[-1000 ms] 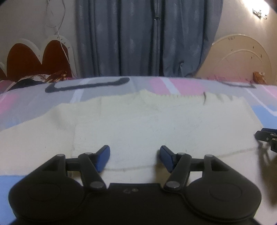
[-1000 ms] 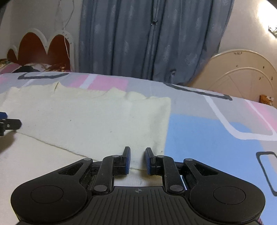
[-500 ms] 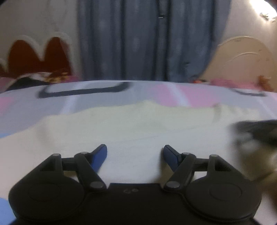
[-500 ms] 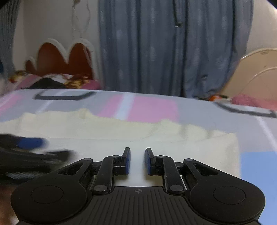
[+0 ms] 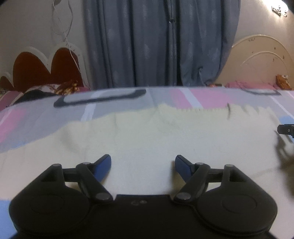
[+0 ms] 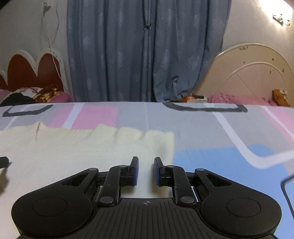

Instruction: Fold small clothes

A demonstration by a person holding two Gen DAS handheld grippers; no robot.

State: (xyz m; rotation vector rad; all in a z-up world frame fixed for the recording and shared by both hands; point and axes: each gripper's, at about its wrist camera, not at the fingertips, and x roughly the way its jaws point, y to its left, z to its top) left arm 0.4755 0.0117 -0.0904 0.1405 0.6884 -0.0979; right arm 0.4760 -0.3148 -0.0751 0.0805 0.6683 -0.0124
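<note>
**Bedroom behind the bed**

I see blue-grey curtains (image 6: pixel 147 51) drawn shut at the far centre. To the far left stands a red scalloped headboard (image 6: pixel 27 73) with white trim; to the far right, a cream arched headboard (image 6: pixel 253 77). A bright light (image 5: pixel 283 5) glares top right. The bedsheet (image 6: pixel 220 132) is pink, grey and blue.

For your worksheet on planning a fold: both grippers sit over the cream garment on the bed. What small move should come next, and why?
Probably lower the right gripper and close it on the cream garment near its right edge. Its fingers stand slightly apart with nothing between them, the cloth lies flat on the bedsheet, and the left gripper is wide open and empty too, so no fold can start until an edge is gripped.
</note>
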